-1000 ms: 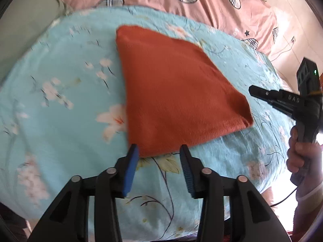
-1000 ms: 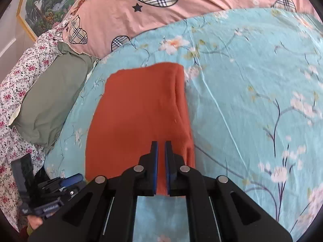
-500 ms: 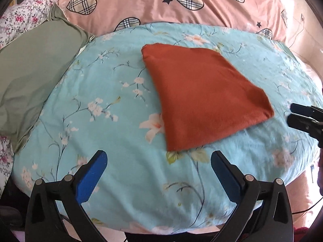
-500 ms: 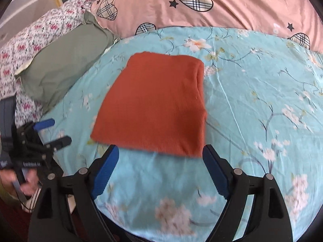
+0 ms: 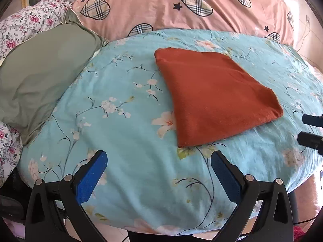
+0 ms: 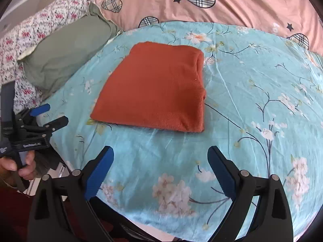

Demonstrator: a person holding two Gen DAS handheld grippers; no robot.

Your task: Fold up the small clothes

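A rust-orange cloth (image 5: 216, 98) lies folded into a flat rectangle on the light-blue floral cushion (image 5: 125, 121); it also shows in the right wrist view (image 6: 155, 88). My left gripper (image 5: 159, 173) is open and empty, held back from the cloth's near corner. My right gripper (image 6: 161, 167) is open and empty, held back from the cloth's near edge. Each gripper shows in the other's view: the left one (image 6: 50, 119) at the left edge, the right one (image 5: 311, 129) at the right edge.
A grey-green pillow (image 5: 40, 80) lies left of the cushion. A pink quilt with plaid hearts (image 5: 181, 6) lies behind it. A floral bedsheet (image 6: 30, 32) is at the far left. The cushion's front edge drops off below the grippers.
Both grippers let go of the cloth, opened wide and drew back from it. The folded cloth stayed flat on the cushion.
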